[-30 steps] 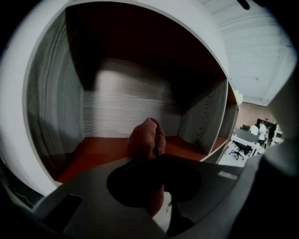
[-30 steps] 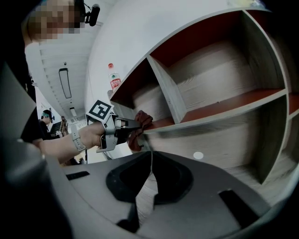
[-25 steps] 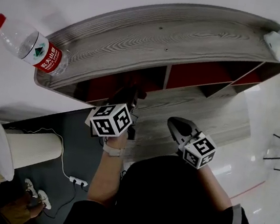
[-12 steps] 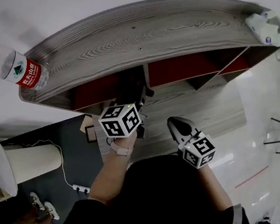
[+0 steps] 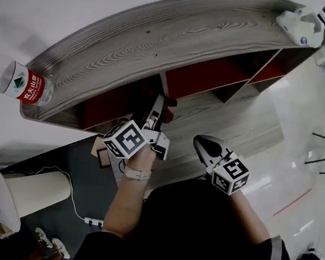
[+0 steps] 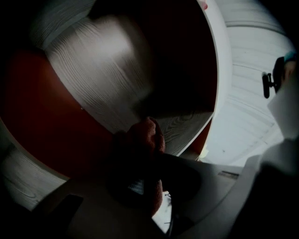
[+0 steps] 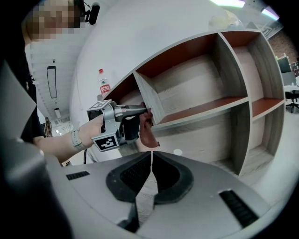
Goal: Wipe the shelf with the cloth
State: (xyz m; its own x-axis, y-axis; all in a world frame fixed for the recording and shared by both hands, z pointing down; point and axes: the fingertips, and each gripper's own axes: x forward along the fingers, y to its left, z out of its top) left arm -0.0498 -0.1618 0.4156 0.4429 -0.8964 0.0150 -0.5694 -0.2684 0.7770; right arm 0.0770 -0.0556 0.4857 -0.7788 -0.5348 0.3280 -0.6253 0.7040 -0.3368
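The grey wood shelf unit (image 5: 180, 45) has red back panels. My left gripper (image 5: 155, 108) reaches into its upper left compartment, shut on a reddish-brown cloth (image 5: 166, 112). In the left gripper view the cloth (image 6: 147, 135) bunches between the jaws in front of a grey shelf board (image 6: 103, 79); the view is dark. In the right gripper view the left gripper (image 7: 140, 111) holds the cloth (image 7: 147, 130) at the edge of the compartment divider (image 7: 149, 100). My right gripper (image 5: 201, 141) hangs back in front of the shelf, shut and empty (image 7: 151, 156).
A water bottle (image 5: 22, 82) with a red label stands at the left end of the shelf top, also visible in the right gripper view as the bottle (image 7: 103, 84). A white object (image 5: 300, 25) sits at the right end. A white cylinder (image 5: 17, 181) and a power strip (image 5: 92, 222) are on the floor at the left.
My left gripper has pushed forward and up into the shelf compartment with the cloth, its marker cube turning. The right gripper has stayed in place.
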